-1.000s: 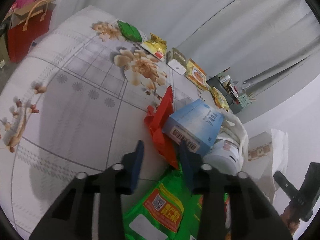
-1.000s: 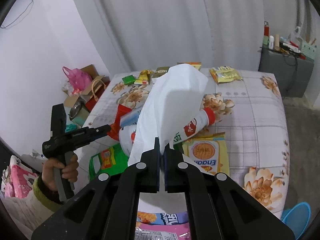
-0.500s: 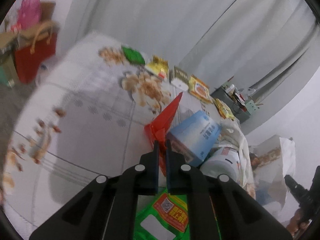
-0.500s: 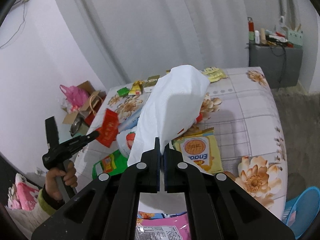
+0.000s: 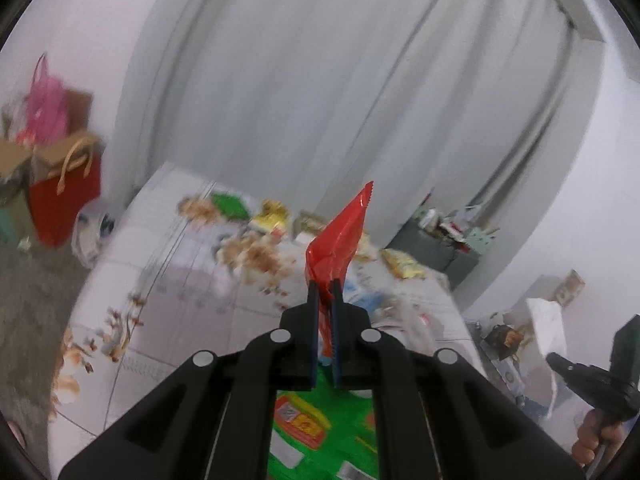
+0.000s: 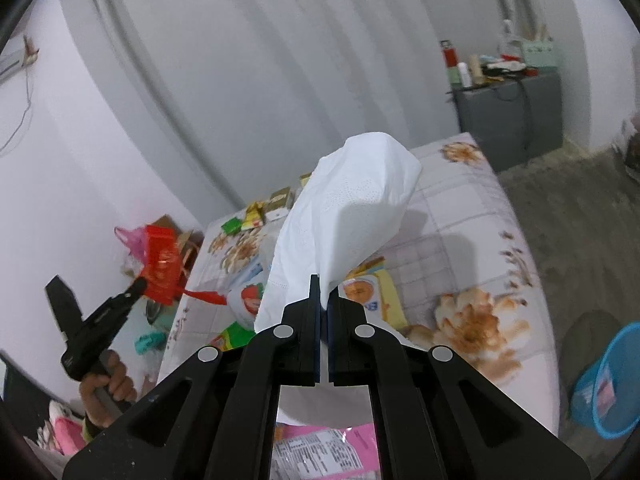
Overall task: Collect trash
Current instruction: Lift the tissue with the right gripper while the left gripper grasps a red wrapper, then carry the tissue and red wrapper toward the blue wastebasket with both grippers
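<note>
My left gripper (image 5: 325, 292) is shut on a red plastic wrapper (image 5: 338, 240) and holds it up above the table; the same gripper with the wrapper (image 6: 160, 268) shows at the left of the right wrist view. My right gripper (image 6: 324, 292) is shut on the edge of a white plastic bag (image 6: 352, 224) that hangs up over the table. On the flowered tablecloth (image 6: 472, 216) lie a green packet (image 5: 316, 432), a yellow biscuit packet (image 6: 372, 292), a white tub with a strawberry label (image 6: 248, 296) and a pink packet (image 6: 328, 456).
Small snack packets (image 6: 256, 216) lie at the table's far end. A red paper bag (image 5: 64, 196) stands on the floor at the left. A grey cabinet (image 6: 516, 116) stands by the curtain. A blue bin (image 6: 612, 384) is on the floor at the right.
My left gripper closed on the red wrapper and lifted it off the table. My right gripper rose a little with the white bag.
</note>
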`<move>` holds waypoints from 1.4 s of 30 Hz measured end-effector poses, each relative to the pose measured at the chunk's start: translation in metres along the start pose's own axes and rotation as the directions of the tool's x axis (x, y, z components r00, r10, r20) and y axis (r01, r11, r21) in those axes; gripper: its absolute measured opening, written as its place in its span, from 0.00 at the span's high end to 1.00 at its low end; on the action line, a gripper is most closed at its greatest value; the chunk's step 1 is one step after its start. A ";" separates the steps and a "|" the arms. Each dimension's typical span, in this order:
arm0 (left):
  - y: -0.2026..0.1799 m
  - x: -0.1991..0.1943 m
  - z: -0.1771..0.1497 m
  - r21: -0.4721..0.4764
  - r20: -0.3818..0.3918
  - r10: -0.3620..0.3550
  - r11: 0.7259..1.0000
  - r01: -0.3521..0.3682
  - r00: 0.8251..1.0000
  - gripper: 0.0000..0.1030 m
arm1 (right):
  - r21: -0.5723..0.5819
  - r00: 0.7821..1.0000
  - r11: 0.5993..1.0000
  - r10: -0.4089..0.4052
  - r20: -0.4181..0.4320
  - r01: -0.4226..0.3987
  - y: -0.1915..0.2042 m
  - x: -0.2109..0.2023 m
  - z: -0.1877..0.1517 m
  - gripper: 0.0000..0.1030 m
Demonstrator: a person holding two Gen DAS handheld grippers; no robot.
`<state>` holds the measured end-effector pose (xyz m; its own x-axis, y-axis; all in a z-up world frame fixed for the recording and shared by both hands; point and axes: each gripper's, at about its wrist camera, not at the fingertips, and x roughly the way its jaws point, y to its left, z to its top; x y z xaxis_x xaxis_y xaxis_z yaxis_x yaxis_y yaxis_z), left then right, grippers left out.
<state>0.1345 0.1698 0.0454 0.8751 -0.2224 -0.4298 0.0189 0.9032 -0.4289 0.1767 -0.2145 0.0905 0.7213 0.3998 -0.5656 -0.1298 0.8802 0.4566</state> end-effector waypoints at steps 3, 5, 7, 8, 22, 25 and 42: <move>-0.016 -0.015 0.003 0.051 0.019 -0.022 0.998 0.021 1.000 0.96 | 0.050 0.999 0.999 -0.009 0.032 0.008 -0.014 -0.015 -0.010 0.99; -0.026 -0.020 0.004 0.074 0.015 -0.031 0.997 0.030 0.999 0.96 | 0.093 0.999 0.996 -0.008 0.049 0.003 -0.025 -0.023 -0.016 0.99; -0.038 -0.024 0.003 0.093 0.005 -0.040 0.995 0.040 0.999 0.96 | 0.130 0.998 0.992 -0.005 0.067 -0.004 -0.036 -0.032 -0.022 0.99; -0.042 -0.025 0.002 0.097 0.000 -0.046 0.994 0.046 0.999 0.96 | 0.152 0.997 0.988 -0.005 0.077 -0.007 -0.043 -0.037 -0.025 0.99; -0.178 -0.009 -0.045 0.214 -0.165 -0.242 0.938 0.274 0.956 0.96 | 0.326 0.982 0.945 -0.066 0.177 0.004 -0.111 -0.105 -0.062 0.99; -0.210 -0.001 -0.056 0.238 -0.200 -0.281 0.916 0.324 0.939 0.96 | 0.353 0.979 0.935 -0.076 0.191 0.004 -0.121 -0.115 -0.068 0.99; -0.369 0.044 -0.136 0.326 -0.414 -0.392 0.779 0.536 0.822 0.96 | 0.515 0.945 0.857 -0.194 0.262 0.034 -0.183 -0.173 -0.108 0.99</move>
<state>0.1006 -0.2231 0.0761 0.5118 -0.6887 -0.5136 0.6413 0.7040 -0.3051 0.0021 -0.4174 0.0304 0.8851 0.1398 -0.4439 0.2635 0.6357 0.7256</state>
